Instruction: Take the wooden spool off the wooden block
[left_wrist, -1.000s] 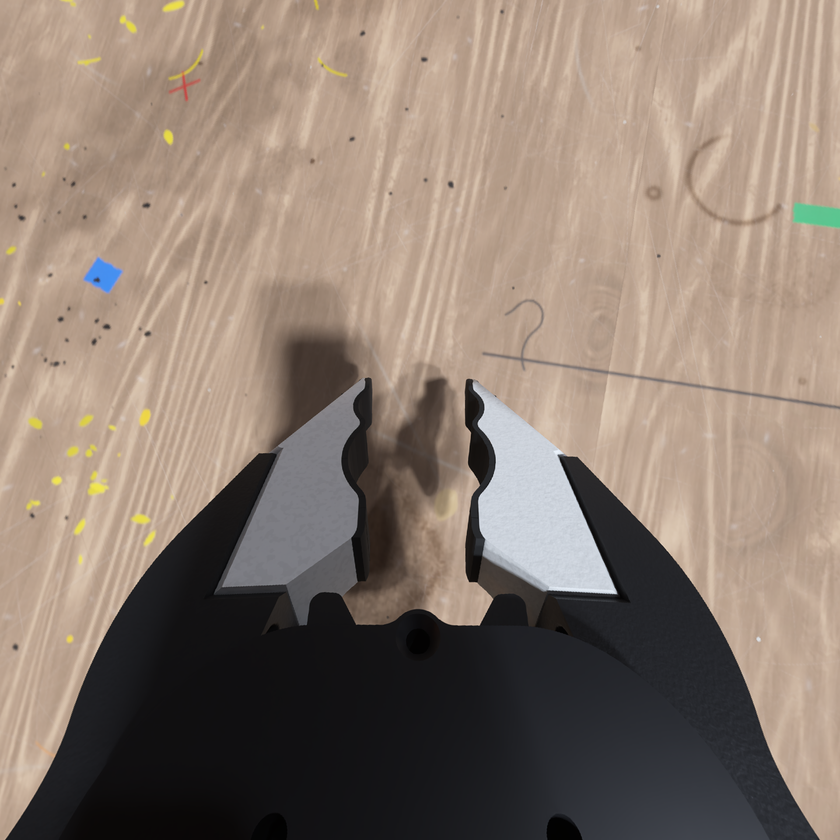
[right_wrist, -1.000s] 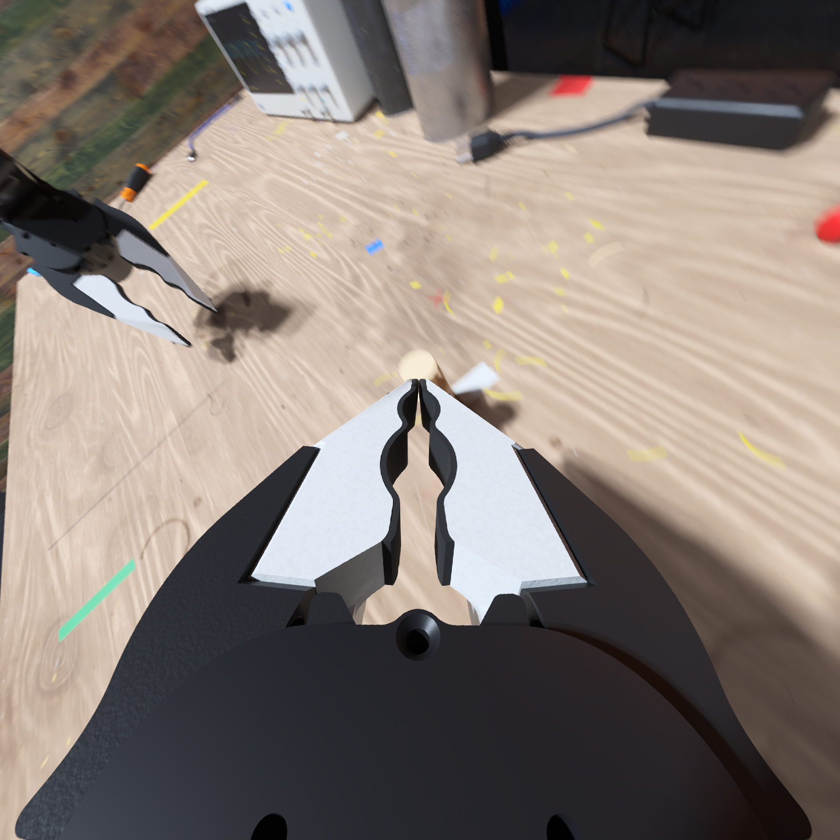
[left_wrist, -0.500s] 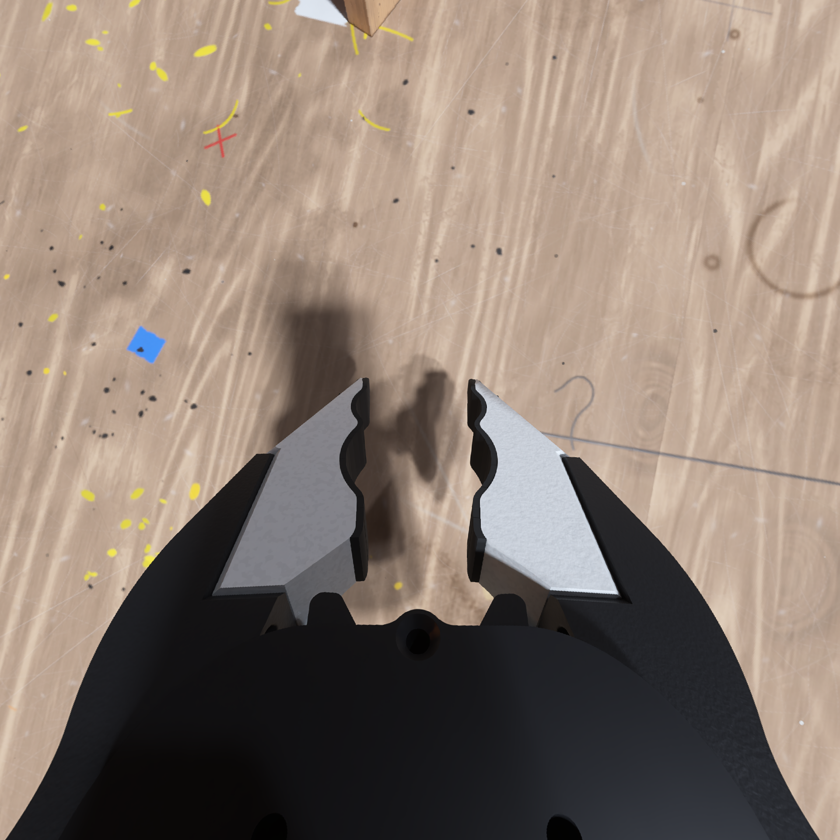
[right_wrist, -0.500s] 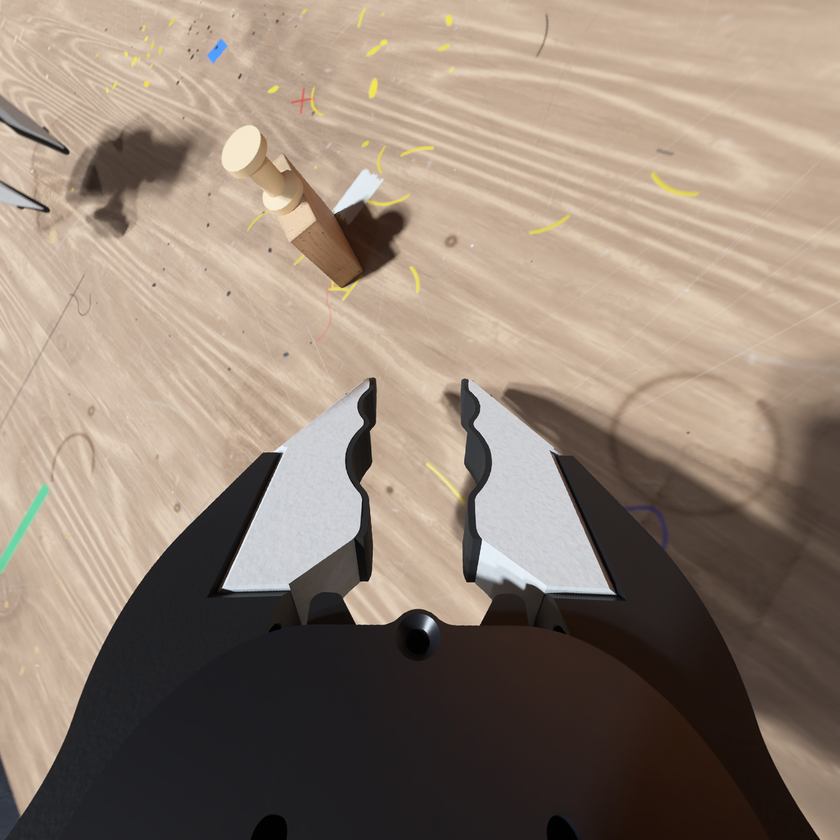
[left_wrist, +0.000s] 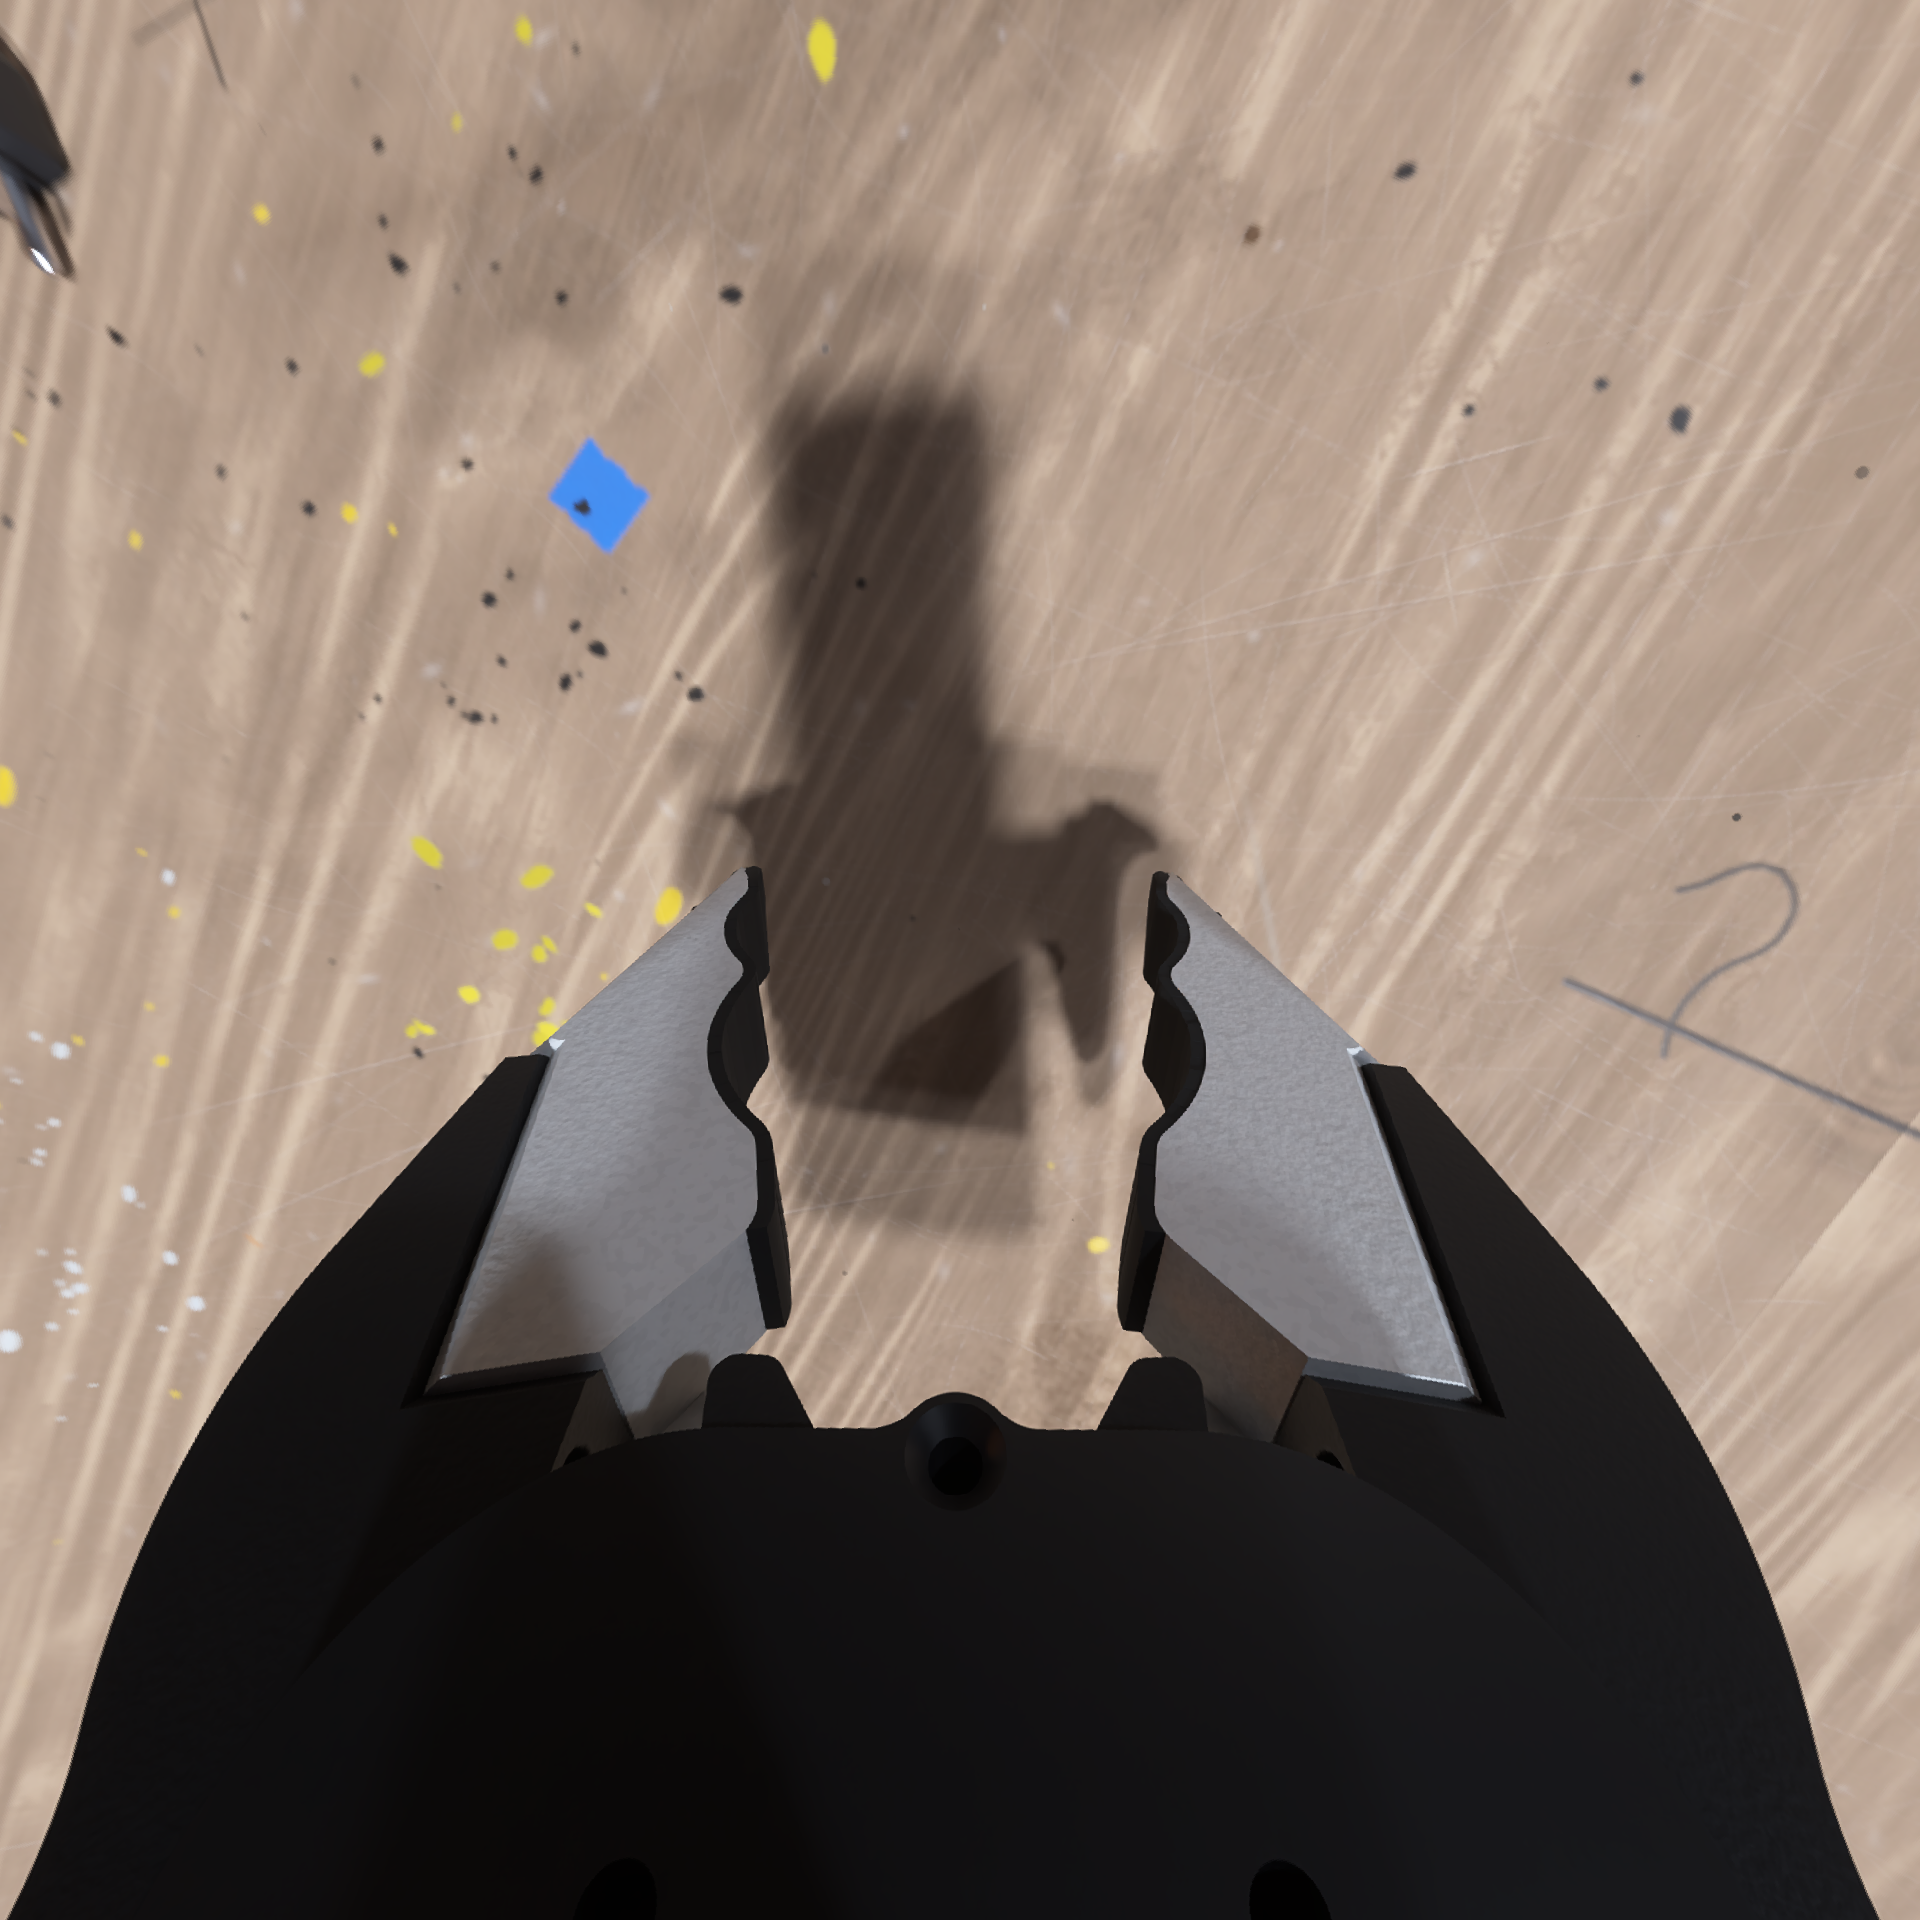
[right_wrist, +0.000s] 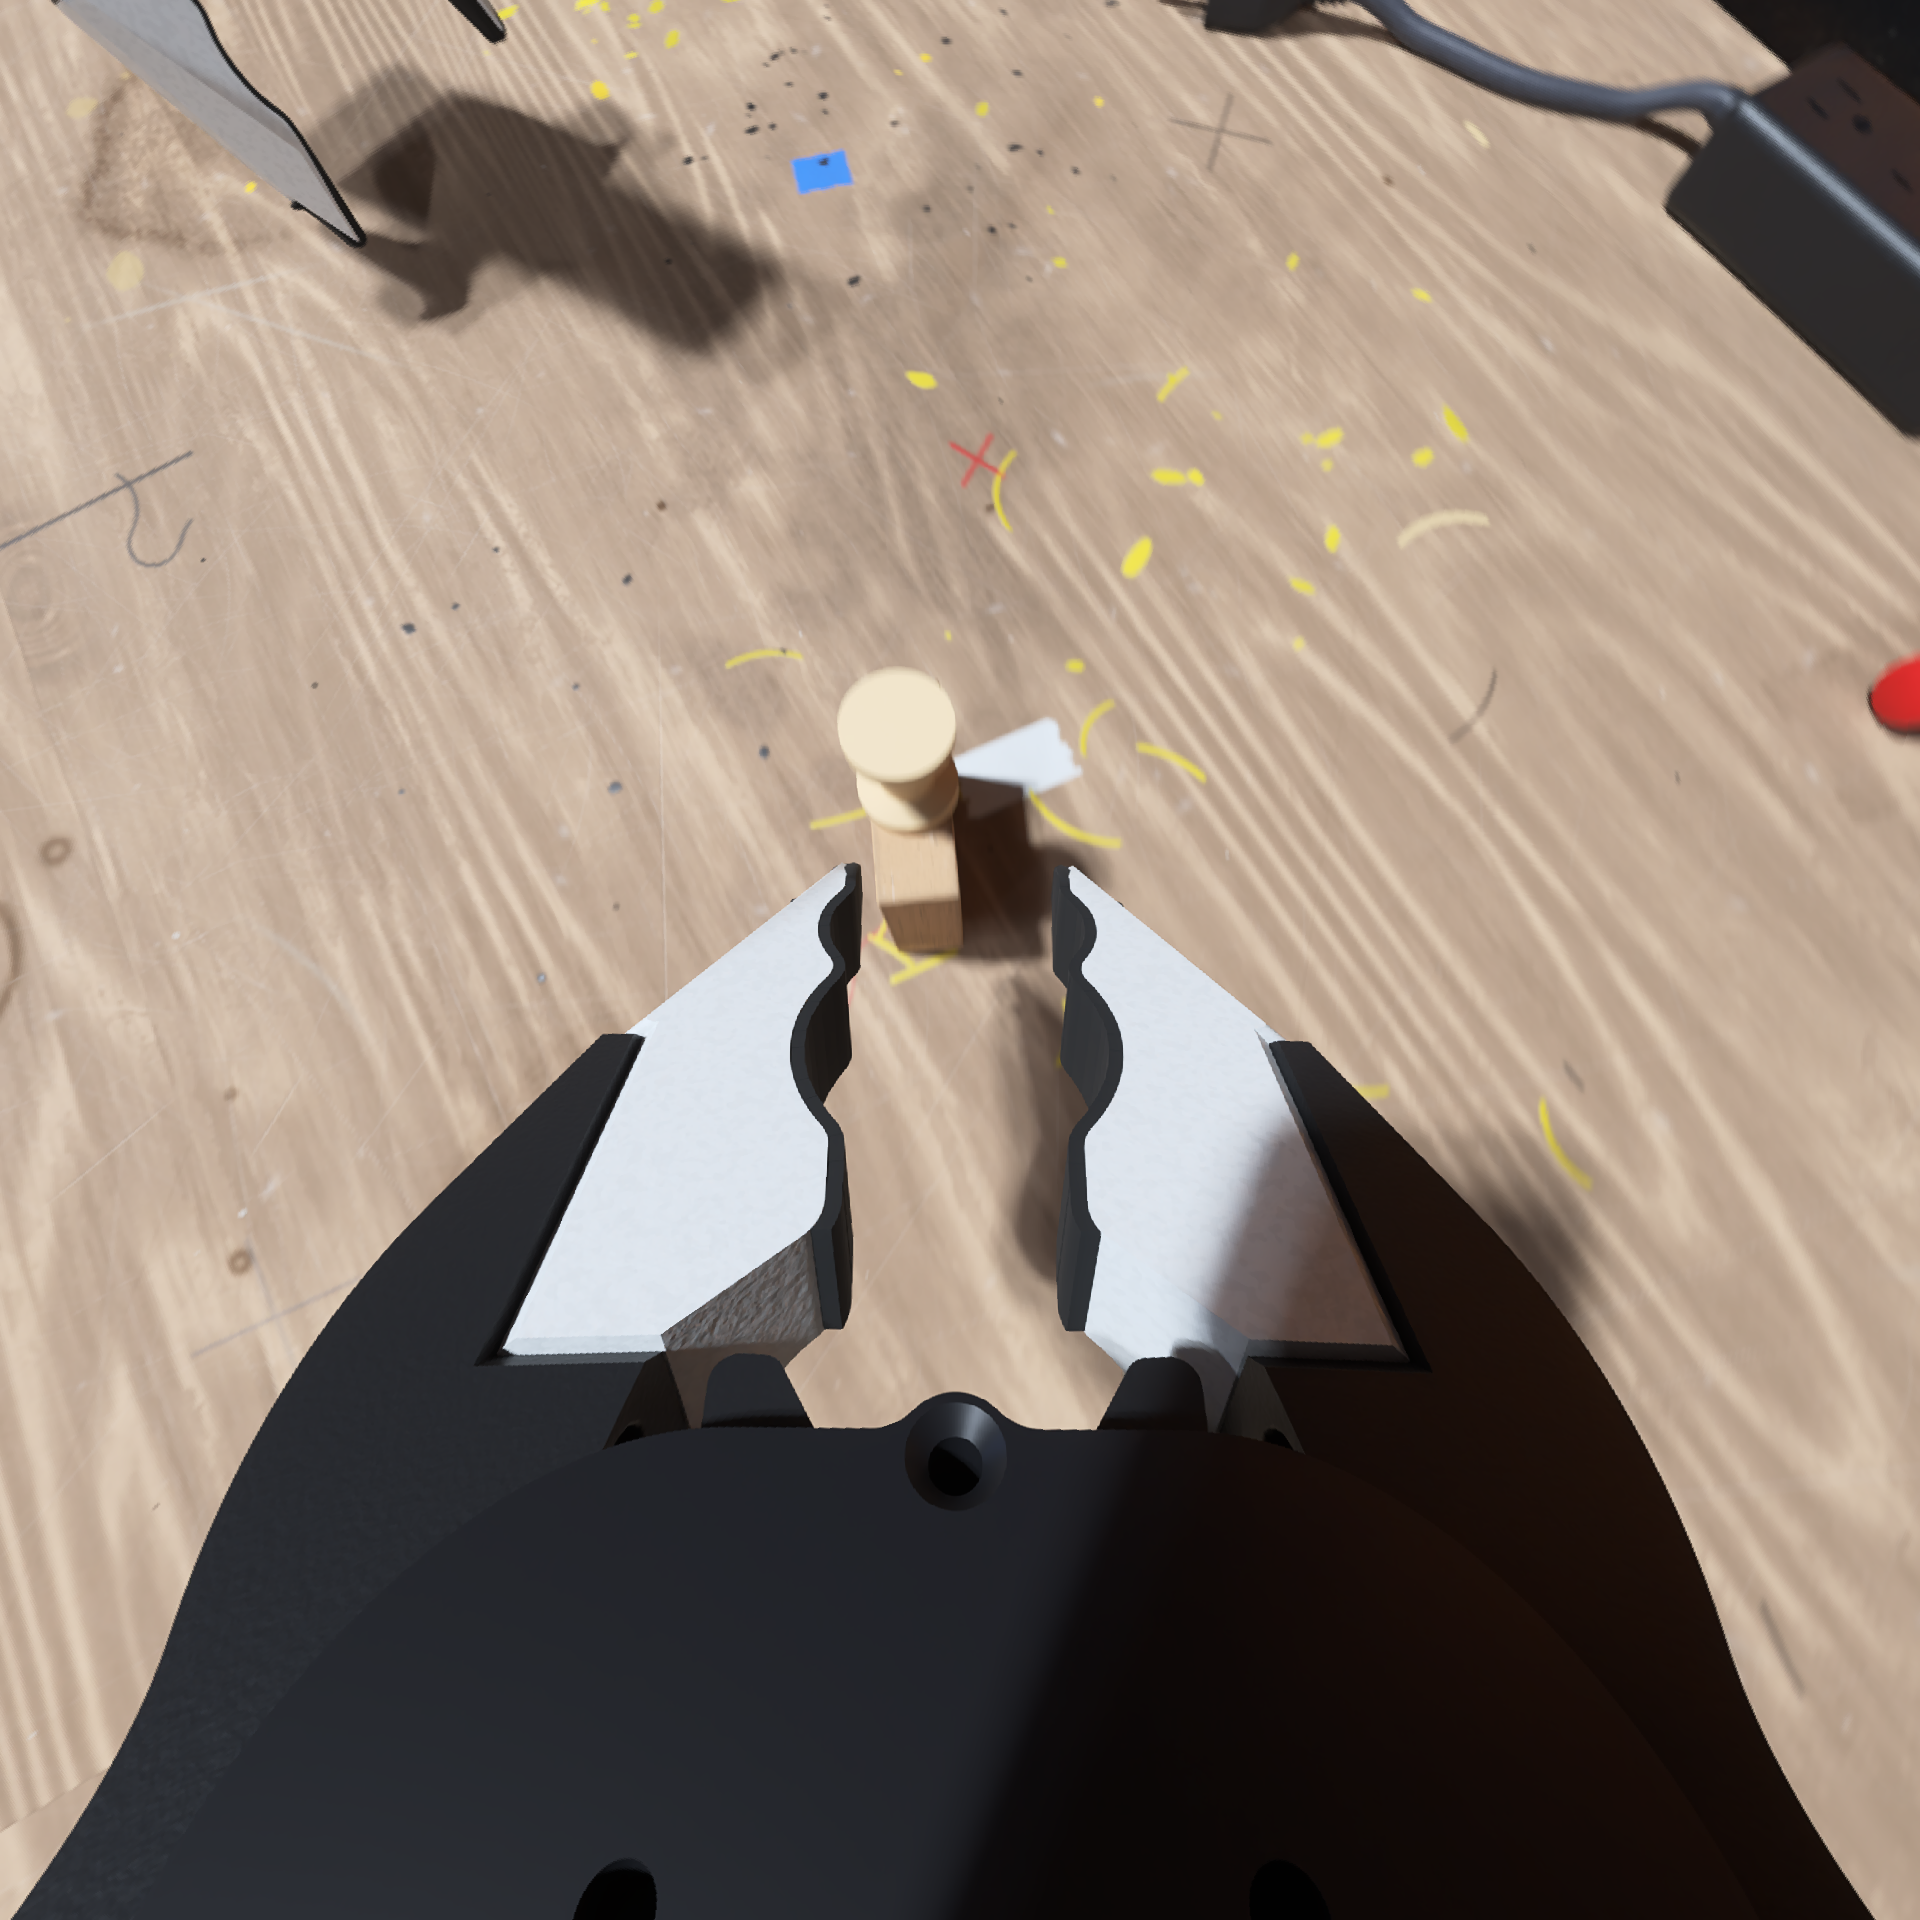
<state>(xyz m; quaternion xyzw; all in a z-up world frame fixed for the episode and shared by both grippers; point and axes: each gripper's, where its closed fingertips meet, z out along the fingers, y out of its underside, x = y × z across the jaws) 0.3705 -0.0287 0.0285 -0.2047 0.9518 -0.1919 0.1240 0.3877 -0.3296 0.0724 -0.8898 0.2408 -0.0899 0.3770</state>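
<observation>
In the right wrist view a pale wooden spool (right_wrist: 897, 743) stands upright on a small wooden block (right_wrist: 916, 891) on the wooden table (right_wrist: 416, 831). My right gripper (right_wrist: 956, 883) is open and empty, its fingertips just short of the block, one to each side of it. My left gripper (left_wrist: 951, 888) is open wide and empty over bare table. Neither spool nor block shows in the left wrist view. One finger of the left gripper shows at the top left of the right wrist view (right_wrist: 229, 114).
A black power brick (right_wrist: 1808, 229) with a grey cable (right_wrist: 1507, 73) lies at the top right. A white paper scrap (right_wrist: 1023, 753) lies behind the block. A red object (right_wrist: 1896, 691) sits at the right edge. A blue square (right_wrist: 823, 171) and yellow flecks mark the table.
The right gripper opened, then swung round so that the spool and block stand just ahead of its fingertips. The left gripper's jaws have opened wider and it has shifted over the table.
</observation>
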